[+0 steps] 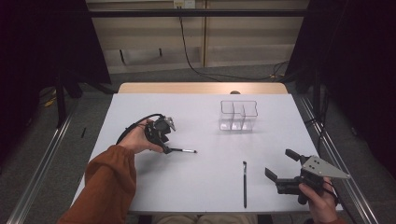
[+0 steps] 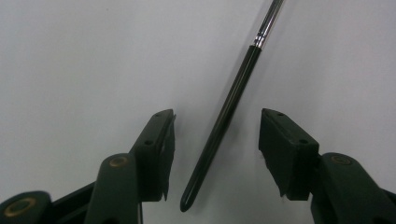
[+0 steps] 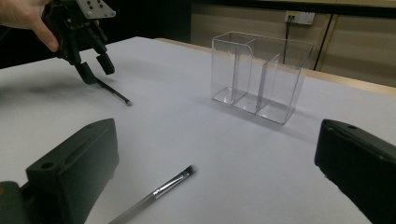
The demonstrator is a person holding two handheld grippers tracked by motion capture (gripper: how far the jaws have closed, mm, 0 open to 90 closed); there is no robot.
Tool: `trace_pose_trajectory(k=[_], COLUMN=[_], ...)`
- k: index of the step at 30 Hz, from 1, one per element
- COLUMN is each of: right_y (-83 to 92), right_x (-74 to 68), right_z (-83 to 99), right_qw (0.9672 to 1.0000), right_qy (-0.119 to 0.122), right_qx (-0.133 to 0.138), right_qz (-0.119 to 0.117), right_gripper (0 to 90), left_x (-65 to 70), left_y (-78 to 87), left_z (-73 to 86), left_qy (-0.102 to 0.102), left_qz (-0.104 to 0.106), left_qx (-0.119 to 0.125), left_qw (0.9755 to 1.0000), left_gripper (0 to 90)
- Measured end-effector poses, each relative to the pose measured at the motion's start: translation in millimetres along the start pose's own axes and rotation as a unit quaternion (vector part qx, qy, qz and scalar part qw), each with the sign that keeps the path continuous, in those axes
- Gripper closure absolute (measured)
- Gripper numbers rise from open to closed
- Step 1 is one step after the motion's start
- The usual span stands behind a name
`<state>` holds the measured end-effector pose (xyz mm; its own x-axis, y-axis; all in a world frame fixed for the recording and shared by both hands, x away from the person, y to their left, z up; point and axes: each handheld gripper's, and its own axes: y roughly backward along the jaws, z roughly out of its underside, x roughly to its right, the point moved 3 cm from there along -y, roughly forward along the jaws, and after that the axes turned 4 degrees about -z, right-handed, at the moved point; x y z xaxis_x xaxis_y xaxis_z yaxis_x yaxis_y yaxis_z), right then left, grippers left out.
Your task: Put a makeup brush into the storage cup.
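My left gripper (image 2: pixel 215 154) straddles a brush (image 2: pixel 224 121) on the desk (image 1: pixel 205 186), fingers half-open, not touching; my right gripper (image 1: pixel 280 164), at four o'clock, gapes wide.

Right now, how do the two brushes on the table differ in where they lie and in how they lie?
The left brush lies crosswise between the fingers of the left gripper; the near brush lies lengthwise, apart from both grippers. In the left gripper view, the pads stand off the left brush's handle, not yet gripping; the near brush lies untouched before the right gripper. Both are thin, dark-handled, flat on the table.
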<state>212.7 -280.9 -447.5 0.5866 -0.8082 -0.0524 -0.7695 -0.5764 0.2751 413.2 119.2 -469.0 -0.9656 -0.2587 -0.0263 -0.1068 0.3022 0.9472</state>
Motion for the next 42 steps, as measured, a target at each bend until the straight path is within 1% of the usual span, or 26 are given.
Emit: trace_pose_trajectory(k=[3,4,5,6,7,9,11,14,16,17,19,21,22,23,26,27,28,29,30,31,33,34,37,39,40,42], right_y=[0.0,0.0,-0.1,-0.1,-0.1,0.3,0.4,0.4,0.3,0.4,0.4,0.4,0.4,0.4,0.5,0.5,0.5,0.4,0.3,0.4,0.4,0.4,0.5,0.5,0.5,0.5], right_x=[-0.2,-0.2,-0.2,-0.2,-0.2,-0.1,-0.1,-0.2,-0.3,-0.4,-0.4,-0.3,-0.4,-0.4,-0.3,-0.4,-0.3,-0.4,-0.4,-0.6,-0.6,-0.4,-0.6,-0.6,-0.6,-0.5], right_z=[0.0,0.0,0.0,0.0,-0.1,-0.2,-0.1,-0.1,-0.1,-0.1,-0.1,0.0,0.0,0.0,0.2,0.2,0.3,0.3,0.4,0.4,0.5,0.5,0.5,0.5,0.5,0.5], right_qw=[1.0000,1.0000,1.0000,1.0000,1.0000,1.0000,1.0000,1.0000,1.0000,1.0000,1.0000,1.0000,1.0000,1.0000,1.0000,1.0000,1.0000,1.0000,1.0000,1.0000,1.0000,1.0000,1.0000,1.0000,1.0000,1.0000], right_qy=[0.000,0.001,0.000,0.000,0.000,0.001,0.001,0.001,0.001,0.001,0.002,0.001,0.001,0.001,0.001,0.001,0.001,0.000,0.000,0.001,0.000,0.001,0.002,0.002,0.001,0.001], right_qx=[0.000,0.000,0.000,-0.001,0.000,0.001,0.001,0.001,0.000,0.000,0.001,0.000,0.000,0.000,-0.001,0.000,-0.001,-0.001,-0.001,-0.002,-0.002,-0.002,-0.003,-0.003,-0.002,-0.002], right_qz=[-0.001,-0.001,-0.001,-0.001,-0.001,-0.001,-0.001,-0.001,-0.001,-0.001,-0.002,-0.001,-0.001,-0.001,-0.002,-0.002,-0.001,-0.001,-0.001,-0.002,-0.002,-0.001,-0.001,-0.001,-0.001,-0.001], right_gripper=[0.0,0.0,0.0,0.0,0.0,0.0,0.0,0.0,0.0,0.0,0.0,0.0,0.0,0.0,0.0,0.0,0.0,0.0,0.0,0.0,0.0,0.0,0.0,0.0,0.0,0.0], left_x=[-1.1,0.7,0.1,-1.2,-0.2,-0.7,-0.1,-0.3,1.3,0.8,0.8,-0.6,0.6,0.1,-0.8,-1.4,-1.6,-2.5,-0.3,0.1,2.2,1.7,2.6,2.0,2.4,1.8], left_y=[-1.1,-4.7,-5.5,-7.0,-9.2,-9.9,-9.7,-10.5,-10.8,-10.3,-10.6,-10.1,-11.5,-10.7,-9.9,-10.2,-10.2,-9.4,-9.9,-9.7,-10.4,-10.0,-10.1,-10.0,-10.7,-9.9], left_z=[0.1,0.4,0.3,0.2,-0.1,-0.5,-0.1,-0.8,-1.8,-1.9,-0.9,-0.5,-0.6,-0.9,-1.1,-0.8,-0.6,-0.6,-1.2,-1.4,-1.9,-1.9,-2.0,-2.2,-2.1,-2.1], left_qy=[-0.003,0.006,0.004,-0.007,-0.001,-0.005,-0.002,-0.008,-0.006,-0.014,-0.009,-0.015,-0.008,-0.012,-0.013,-0.004,-0.003,-0.010,-0.004,-0.011,-0.007,-0.012,-0.001,-0.008,-0.004,0.002], left_qz=[0.003,0.007,0.012,0.015,0.015,0.011,0.014,0.010,0.008,0.009,0.010,0.012,0.005,0.010,0.011,0.015,0.013,0.013,0.012,0.010,0.006,0.008,0.018,0.018,0.014,0.023], left_qx=[-0.003,0.000,-0.004,-0.011,-0.010,-0.012,-0.011,-0.016,-0.020,-0.024,-0.017,-0.020,-0.013,-0.019,-0.022,-0.016,-0.016,-0.021,-0.019,-0.023,-0.020,-0.023,-0.021,-0.025,-0.021,-0.022], left_qw=[1.0000,1.0000,0.9999,0.9998,0.9998,0.9999,0.9998,0.9998,0.9998,0.9996,0.9998,0.9996,0.9999,0.9997,0.9996,0.9997,0.9998,0.9996,0.9997,0.9996,0.9998,0.9996,0.9996,0.9995,0.9997,0.9995], left_gripper=[47.7,47.7,47.8,47.9,48.2,49.1,50.0,50.6,51.4,51.9,52.8,54.1,55.3,56.4,61.0,64.2,66.3,67.9,69.9,73.3,76.4,78.3,82.9,84.1,84.1,84.1])
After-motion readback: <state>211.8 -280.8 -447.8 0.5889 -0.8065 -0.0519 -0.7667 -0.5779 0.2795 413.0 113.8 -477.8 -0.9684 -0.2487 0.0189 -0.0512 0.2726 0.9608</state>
